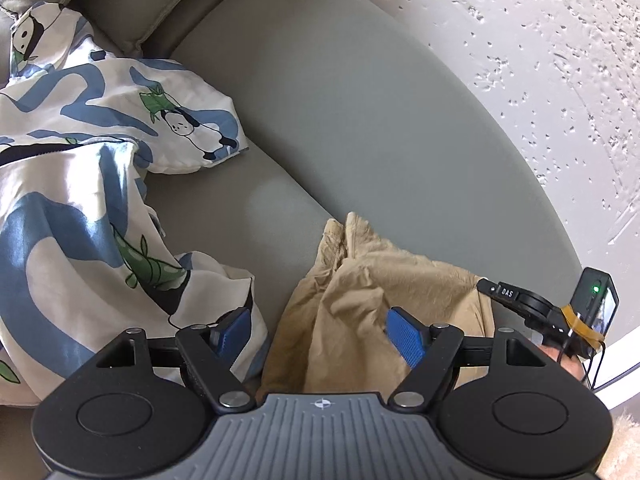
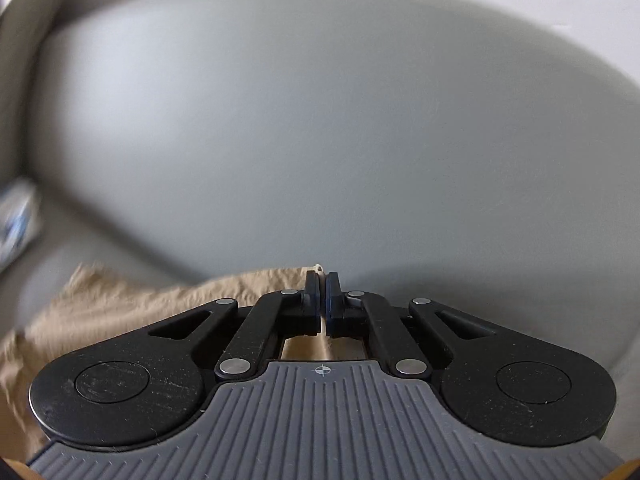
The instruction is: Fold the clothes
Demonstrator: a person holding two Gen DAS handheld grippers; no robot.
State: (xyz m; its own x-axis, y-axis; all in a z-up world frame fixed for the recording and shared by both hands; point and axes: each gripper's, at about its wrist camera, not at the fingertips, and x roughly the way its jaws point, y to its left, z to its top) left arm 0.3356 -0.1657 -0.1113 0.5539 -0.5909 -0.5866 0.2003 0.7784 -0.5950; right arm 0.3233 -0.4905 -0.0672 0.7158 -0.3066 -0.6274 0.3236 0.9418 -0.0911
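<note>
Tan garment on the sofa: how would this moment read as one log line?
step: fold clothes | left gripper: open above tan garment | right gripper: shut on tan garment edge | printed garment: heaped aside on sofa

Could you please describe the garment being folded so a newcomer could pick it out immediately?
On the grey sofa seat, two fabrics lie near its front edge. The tan garment lies crumpled just right of the panda-print cloth: plain beige, unprinted, pinched by the right gripper.
</note>
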